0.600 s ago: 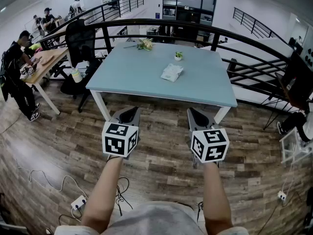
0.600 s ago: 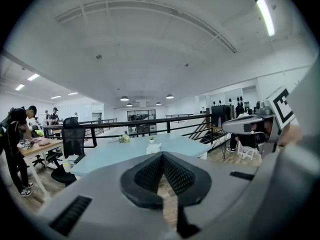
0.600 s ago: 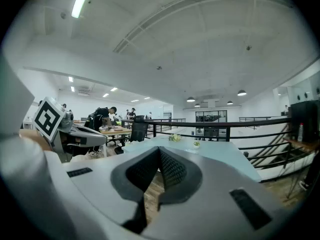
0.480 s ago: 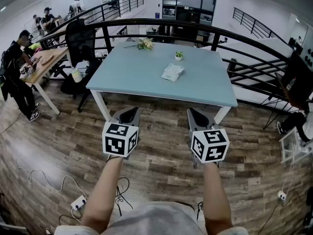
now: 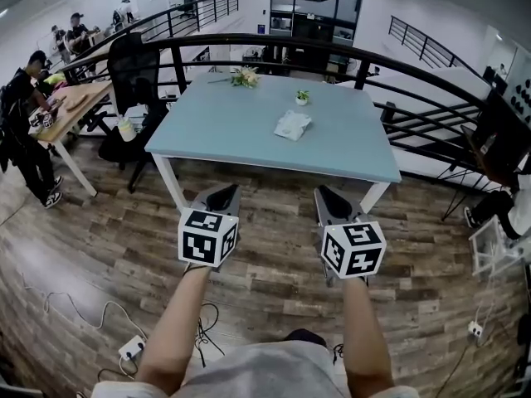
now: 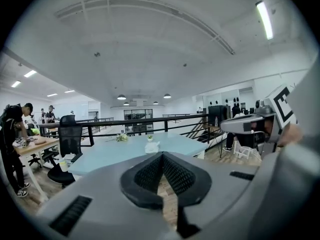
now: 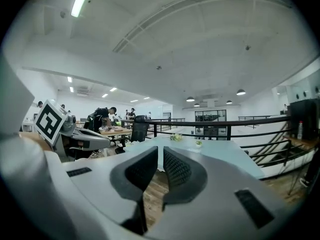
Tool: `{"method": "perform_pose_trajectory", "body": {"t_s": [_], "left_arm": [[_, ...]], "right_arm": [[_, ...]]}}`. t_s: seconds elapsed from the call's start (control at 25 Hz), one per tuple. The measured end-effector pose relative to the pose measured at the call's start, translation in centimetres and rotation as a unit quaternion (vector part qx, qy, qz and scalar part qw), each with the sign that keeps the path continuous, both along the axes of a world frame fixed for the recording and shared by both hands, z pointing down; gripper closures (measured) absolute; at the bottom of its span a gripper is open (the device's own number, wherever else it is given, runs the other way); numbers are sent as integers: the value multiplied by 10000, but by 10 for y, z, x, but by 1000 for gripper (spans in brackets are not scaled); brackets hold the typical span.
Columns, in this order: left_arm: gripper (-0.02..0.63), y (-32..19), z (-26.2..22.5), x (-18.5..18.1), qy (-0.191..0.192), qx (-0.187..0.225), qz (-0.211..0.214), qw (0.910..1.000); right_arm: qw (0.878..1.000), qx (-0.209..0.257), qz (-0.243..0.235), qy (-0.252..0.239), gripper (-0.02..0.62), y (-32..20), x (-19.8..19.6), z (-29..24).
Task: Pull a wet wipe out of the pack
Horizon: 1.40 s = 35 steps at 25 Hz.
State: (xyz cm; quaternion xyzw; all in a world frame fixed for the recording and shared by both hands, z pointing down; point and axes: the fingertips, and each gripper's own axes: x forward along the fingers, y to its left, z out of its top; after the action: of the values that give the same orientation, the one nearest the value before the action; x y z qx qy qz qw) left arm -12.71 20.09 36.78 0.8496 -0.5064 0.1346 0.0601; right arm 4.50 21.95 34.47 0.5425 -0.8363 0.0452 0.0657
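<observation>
Wipe pack well beyond right claw

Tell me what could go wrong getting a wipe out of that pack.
1. The wet wipe pack lies loose on the table; a one-gripper pull may lift the whole pack.
2. The left gripper and right gripper are both shut; arriving so would likely shove the pack.
3. The potted plant stands just beyond it; overshooting could tip it.
</observation>
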Motion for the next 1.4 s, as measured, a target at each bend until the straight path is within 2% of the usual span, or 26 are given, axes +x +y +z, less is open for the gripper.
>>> {"method": "perform_pose_trajectory", "body": {"t_s": [0.32, 0.6, 1.4], "left_arm": [[614, -12, 11, -9, -6, -60, -11, 10000], [614, -39, 17, -10, -72, -83, -140, 9998], [614, -177, 7, 49, -172, -75, -425, 9989]], "right_arm": [[9999, -129, -5, -36, 514, -13, -9, 13], [9997, -170, -132, -68, 468, -44, -7, 20], [9981, -322, -517, -102, 373, -190, 48, 18]]}}
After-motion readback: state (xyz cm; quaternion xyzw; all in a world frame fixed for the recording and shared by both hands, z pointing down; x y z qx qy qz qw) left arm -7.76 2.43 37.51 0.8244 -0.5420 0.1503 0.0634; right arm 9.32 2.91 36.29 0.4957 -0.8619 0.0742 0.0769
